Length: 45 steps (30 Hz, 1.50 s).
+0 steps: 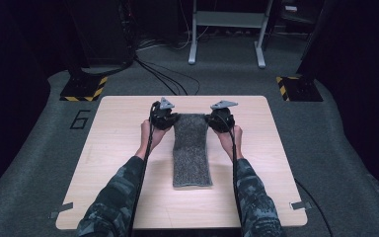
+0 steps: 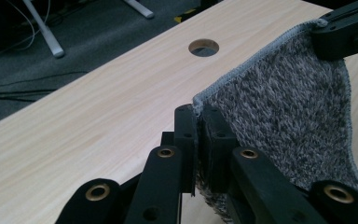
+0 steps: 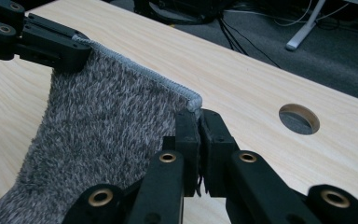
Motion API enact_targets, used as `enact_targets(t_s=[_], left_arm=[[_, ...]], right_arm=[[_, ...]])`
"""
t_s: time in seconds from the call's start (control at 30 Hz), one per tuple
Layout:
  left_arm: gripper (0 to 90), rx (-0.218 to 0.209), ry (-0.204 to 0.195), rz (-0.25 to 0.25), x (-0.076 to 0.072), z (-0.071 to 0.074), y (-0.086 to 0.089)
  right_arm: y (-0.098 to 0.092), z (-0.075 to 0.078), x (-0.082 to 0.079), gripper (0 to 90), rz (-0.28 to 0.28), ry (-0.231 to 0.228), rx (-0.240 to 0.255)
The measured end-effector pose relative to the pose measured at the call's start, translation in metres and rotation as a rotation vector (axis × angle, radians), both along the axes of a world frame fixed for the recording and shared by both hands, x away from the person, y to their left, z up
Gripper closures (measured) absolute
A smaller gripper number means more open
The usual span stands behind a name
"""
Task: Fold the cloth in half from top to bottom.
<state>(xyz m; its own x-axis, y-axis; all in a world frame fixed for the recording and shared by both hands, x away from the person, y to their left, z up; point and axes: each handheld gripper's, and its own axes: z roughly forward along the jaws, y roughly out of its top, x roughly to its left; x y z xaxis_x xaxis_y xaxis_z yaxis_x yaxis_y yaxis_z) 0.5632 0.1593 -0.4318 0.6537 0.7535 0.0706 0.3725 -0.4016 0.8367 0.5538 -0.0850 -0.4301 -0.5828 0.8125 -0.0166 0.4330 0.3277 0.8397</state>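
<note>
A grey fuzzy towel point(image 1: 191, 153) lies lengthwise on the light wooden table point(image 1: 113, 148), its far end lifted off the surface. My left gripper point(image 1: 169, 117) is shut on the towel's far left corner, and my right gripper point(image 1: 217, 118) is shut on the far right corner. In the left gripper view my left gripper point(image 2: 197, 112) pinches the hemmed corner of the towel point(image 2: 284, 107), with the other gripper point(image 2: 345, 32) holding the opposite corner. In the right gripper view my right gripper point(image 3: 196, 114) clamps the towel point(image 3: 107, 126) at its corner, and the other gripper point(image 3: 42, 42) grips the far corner.
A round hole point(image 2: 203, 47) is cut in the table near its far edge, seen also as the hole point(image 3: 299, 118) in the right gripper view. Beyond the table is grey carpet with cables point(image 1: 163, 74) and a white frame stand point(image 1: 227, 29).
</note>
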Motion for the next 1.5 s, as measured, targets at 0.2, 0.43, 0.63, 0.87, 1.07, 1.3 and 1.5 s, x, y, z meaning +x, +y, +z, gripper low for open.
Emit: enact_targets(t_s=[0.2, 0.43, 0.63, 0.87, 1.07, 1.3, 1.5], left_arm=[[85.6, -0.014, -0.033, -0.015, 0.000, 0.006, 0.001], [85.5, -0.008, -0.034, -0.026, -0.001, 0.009, 0.000], [85.4, -0.025, -0.039, -0.039, -0.014, 0.006, 0.002], [85.1, -0.027, -0.033, -0.079, -0.035, 0.000, 0.000], [84.5, -0.006, -0.021, -0.116, -0.051, -0.006, 0.000], [83.0, -0.012, 0.012, -0.146, -0.066, -0.012, 0.001], [82.7, -0.010, 0.023, -0.154, -0.080, -0.022, 0.005]], right_arm=[[-0.003, 0.009, -0.003, 86.8, -0.001, -0.031, 0.021], [-0.004, 0.016, -0.005, 86.8, 0.004, -0.057, 0.016], [-0.006, 0.015, -0.018, 86.7, 0.026, -0.059, 0.029], [-0.012, 0.005, -0.040, 86.5, 0.065, -0.052, 0.021], [-0.014, -0.005, -0.060, 86.5, 0.103, -0.026, 0.015], [-0.010, -0.014, -0.082, 86.3, 0.144, -0.028, -0.016], [-0.012, -0.020, -0.092, 86.2, 0.154, -0.019, -0.013]])
